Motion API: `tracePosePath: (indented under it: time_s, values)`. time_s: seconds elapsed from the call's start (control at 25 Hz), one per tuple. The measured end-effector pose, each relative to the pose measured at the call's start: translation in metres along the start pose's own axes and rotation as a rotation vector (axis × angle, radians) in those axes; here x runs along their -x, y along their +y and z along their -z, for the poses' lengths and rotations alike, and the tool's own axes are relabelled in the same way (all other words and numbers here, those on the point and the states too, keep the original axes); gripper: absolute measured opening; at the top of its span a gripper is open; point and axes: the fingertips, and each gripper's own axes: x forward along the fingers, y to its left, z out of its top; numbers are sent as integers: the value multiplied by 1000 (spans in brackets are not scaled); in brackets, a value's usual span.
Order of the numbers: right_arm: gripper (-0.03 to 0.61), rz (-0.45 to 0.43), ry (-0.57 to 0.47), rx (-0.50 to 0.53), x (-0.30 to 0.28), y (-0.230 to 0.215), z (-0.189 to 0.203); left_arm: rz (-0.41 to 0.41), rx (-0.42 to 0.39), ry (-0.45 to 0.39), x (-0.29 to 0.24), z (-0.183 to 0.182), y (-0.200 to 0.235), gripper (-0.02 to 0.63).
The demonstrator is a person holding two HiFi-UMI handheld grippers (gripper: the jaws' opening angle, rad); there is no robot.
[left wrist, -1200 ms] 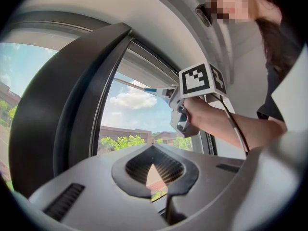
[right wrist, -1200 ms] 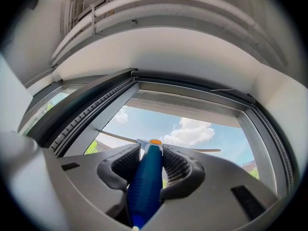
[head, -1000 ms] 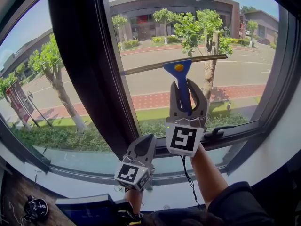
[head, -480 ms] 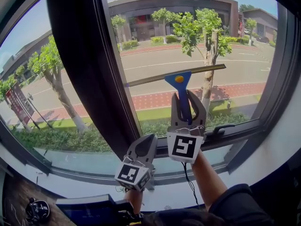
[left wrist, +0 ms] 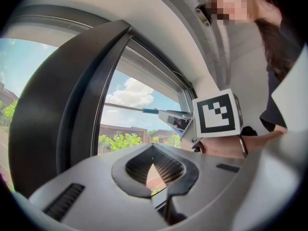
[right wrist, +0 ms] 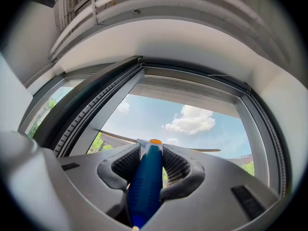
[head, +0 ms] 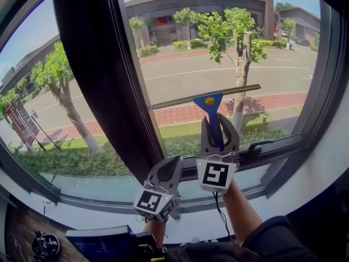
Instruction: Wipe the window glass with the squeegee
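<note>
Squeegee [head: 210,101], clamped in right tool [head: 220,125], lies against window glass [head: 180,70]; left tool [head: 172,162] closed, empty.

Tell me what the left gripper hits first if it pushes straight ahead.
The left gripper would probably meet the glass first, just right of the dark mullion; depth is unclear.

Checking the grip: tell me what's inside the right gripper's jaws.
The squeegee's blue handle, clamped. In the head view the right gripper covers the handle's lower end.
</note>
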Motion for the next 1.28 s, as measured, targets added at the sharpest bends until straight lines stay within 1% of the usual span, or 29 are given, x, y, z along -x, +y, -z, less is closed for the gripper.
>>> tracePosePath:
  time_s: [0.16, 0.24, 0.4, 0.56, 0.68, 0.8, 1.08, 1.28]
  values:
    - [141, 0, 14, -11, 5, 1, 9, 6, 1, 3, 1, 0, -1, 2]
    - [141, -6, 20, -8, 8, 3, 15, 11, 3, 5, 2, -1, -3, 2]
    - [141, -17, 34, -1, 13, 7, 26, -4, -2, 8, 1, 1, 2, 2]
    - [141, -18, 50, 3, 21, 9, 37, 6, -9, 13, -1, 1, -1, 2]
    - [141, -25, 71, 7, 27, 12, 47, 24, -9, 11, -2, 0, -4, 2]
    - [141, -34, 95, 13, 34, 16, 57, 17, -12, 18, -2, 1, -2, 2]
    - [141, -47, 147, 17, 48, 24, 81, 46, -19, 14, -4, 4, -8, 2]
    - [141, -59, 205, 6, 61, 32, 104, 29, -22, 38, -3, 3, -6, 2]
